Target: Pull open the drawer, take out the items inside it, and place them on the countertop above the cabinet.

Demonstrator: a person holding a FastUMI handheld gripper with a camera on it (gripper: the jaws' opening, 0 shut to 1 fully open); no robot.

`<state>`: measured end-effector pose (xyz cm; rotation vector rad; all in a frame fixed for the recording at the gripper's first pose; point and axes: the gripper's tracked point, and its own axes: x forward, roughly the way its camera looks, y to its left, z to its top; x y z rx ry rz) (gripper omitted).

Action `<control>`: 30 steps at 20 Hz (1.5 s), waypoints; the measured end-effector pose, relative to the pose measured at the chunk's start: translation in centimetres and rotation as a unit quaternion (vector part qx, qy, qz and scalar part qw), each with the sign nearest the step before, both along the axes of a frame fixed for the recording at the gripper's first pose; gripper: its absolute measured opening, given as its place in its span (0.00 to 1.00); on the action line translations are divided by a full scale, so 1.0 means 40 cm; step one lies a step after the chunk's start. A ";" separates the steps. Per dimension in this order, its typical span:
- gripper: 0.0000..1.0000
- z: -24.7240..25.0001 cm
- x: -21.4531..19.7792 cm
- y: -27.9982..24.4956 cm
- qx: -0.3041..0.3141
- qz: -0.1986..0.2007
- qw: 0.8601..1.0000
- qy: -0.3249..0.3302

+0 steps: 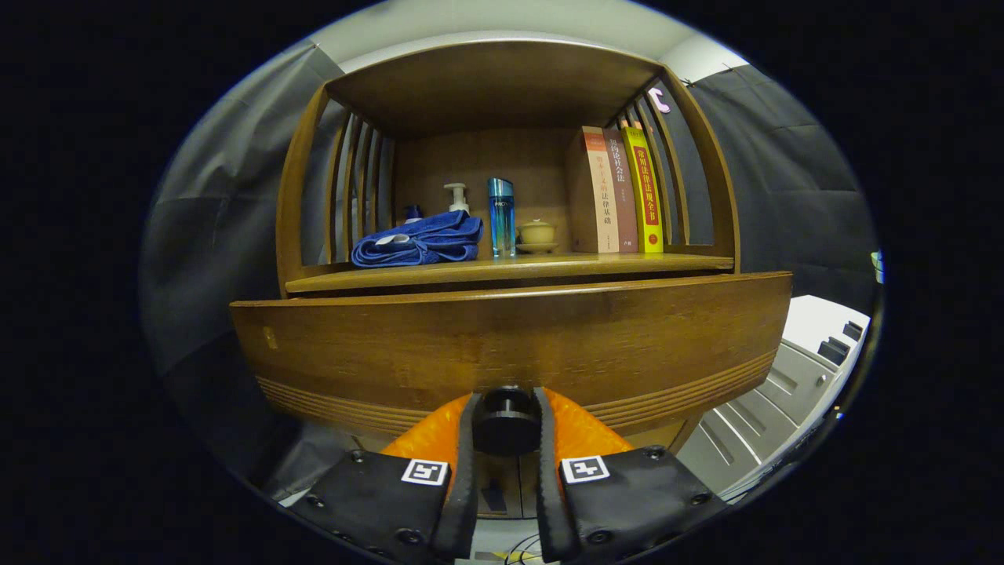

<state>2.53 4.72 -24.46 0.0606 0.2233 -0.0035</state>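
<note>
Wooden drawer (510,337): gripper (507,420) clamps its black knob (507,422).

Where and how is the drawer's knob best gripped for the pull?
Grip the round dark knob by its sides, coming straight on from the front of the drawer front. It juts out on a short neck, leaving room for a finger on each side. The gripper already sits so, both fingers pressed against the knob.

The drawer front (510,337) hides whatever lies inside the drawer. A dark bottle (412,212) shows only its cap behind the folded blue towel (420,239) (near the shelf's left edge). The knob (507,422) is partly covered by the gripper (507,428) fingers pressing both sides.
</note>
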 end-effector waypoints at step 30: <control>0.81 0.097 -0.210 0.001 -0.001 0.024 1.000 0.003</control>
